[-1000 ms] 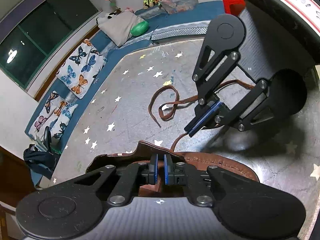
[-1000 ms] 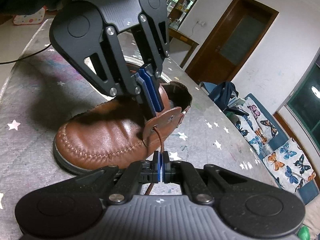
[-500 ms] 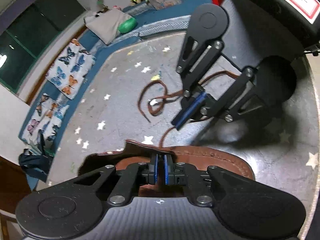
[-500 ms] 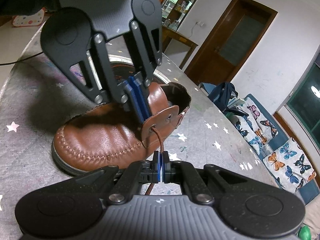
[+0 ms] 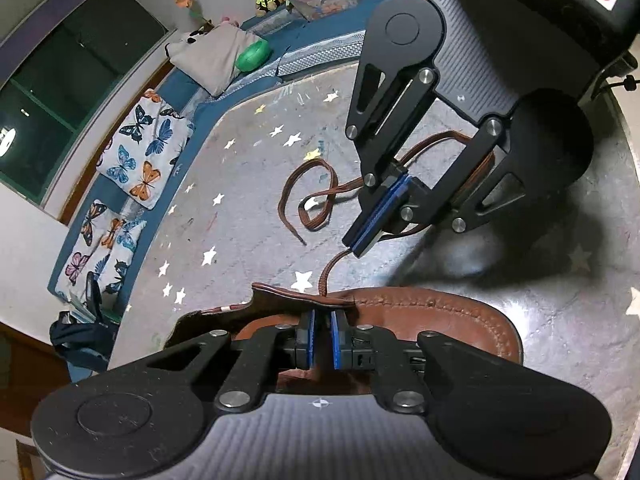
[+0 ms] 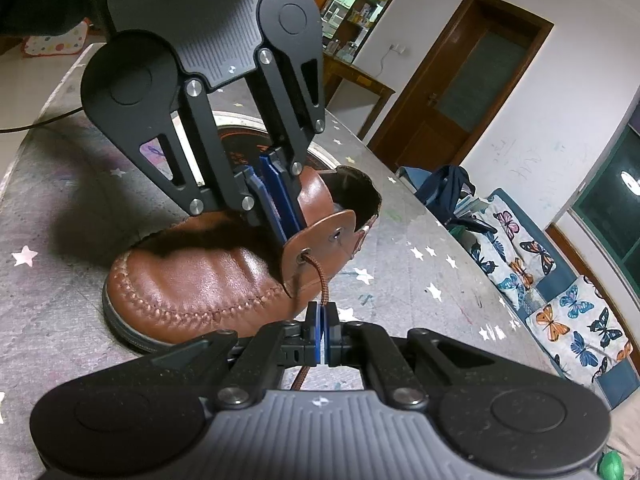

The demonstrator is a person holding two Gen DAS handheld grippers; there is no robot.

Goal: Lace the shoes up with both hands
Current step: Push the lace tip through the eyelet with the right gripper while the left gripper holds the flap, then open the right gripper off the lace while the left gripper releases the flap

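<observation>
One brown leather shoe [image 6: 192,280] stands on the star-patterned desk [image 6: 420,240], toe toward the left in the right wrist view, and one brown lace [image 5: 312,200] serves it. Two grippers work at it.

The left gripper [image 5: 322,338] comes down over the shoe's throat; its blue pads stand only narrowly apart with the leather tongue [image 6: 316,196] between them, and it grips that tongue. In the right wrist view the same gripper [image 6: 276,200] reaches down from the upper left onto the tongue, just behind the eyelet flap [image 6: 320,240], which carries two visible eyelets.

The right gripper [image 6: 321,332] has its jaws fully closed on the lace, which runs taut from the lower eyelet down into the pads. In the left wrist view that gripper [image 5: 376,216] sits just beyond the shoe, with the rest of the lace lying in loose loops on the desk behind it.

The desk is open to the left of the loops up to its curved edge. Beyond it, a blue bench [image 5: 100,196] holds two butterfly cushions [image 5: 144,148].
</observation>
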